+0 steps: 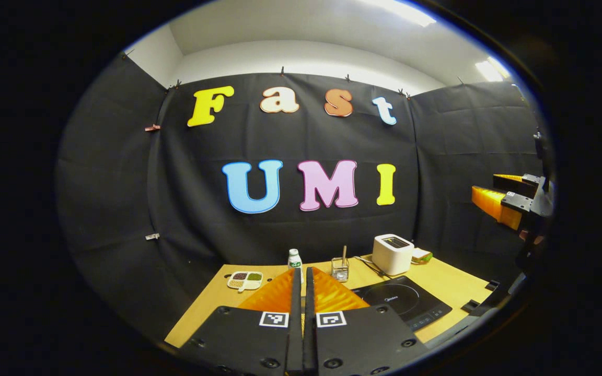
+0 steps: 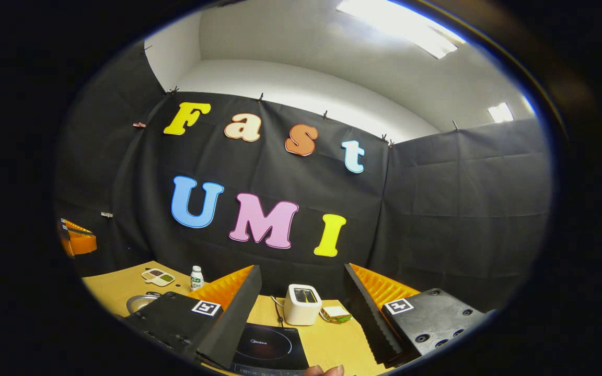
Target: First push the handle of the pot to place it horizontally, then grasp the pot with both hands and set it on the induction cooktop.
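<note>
My left hand-held gripper (image 1: 303,277) sits pressed together, my right (image 2: 301,292) spread apart, both above the counter (image 1: 452,284).
I see the pot (image 2: 141,302) left of the cooktop (image 2: 269,347), behind my right one's finger; toaster (image 2: 302,304) beyond.

We are seeing a white two-slot toaster (image 1: 392,254) sitting at the far right of the light wooden table (image 1: 452,284), with a sandwich (image 1: 421,254) lying just beside it on its right. A clear glass holder with a stick in it (image 1: 340,267) is standing left of the toaster. Farther left, a small white bottle with a green label (image 1: 294,258) is standing near a white divided dish of grains (image 1: 245,280).
</note>
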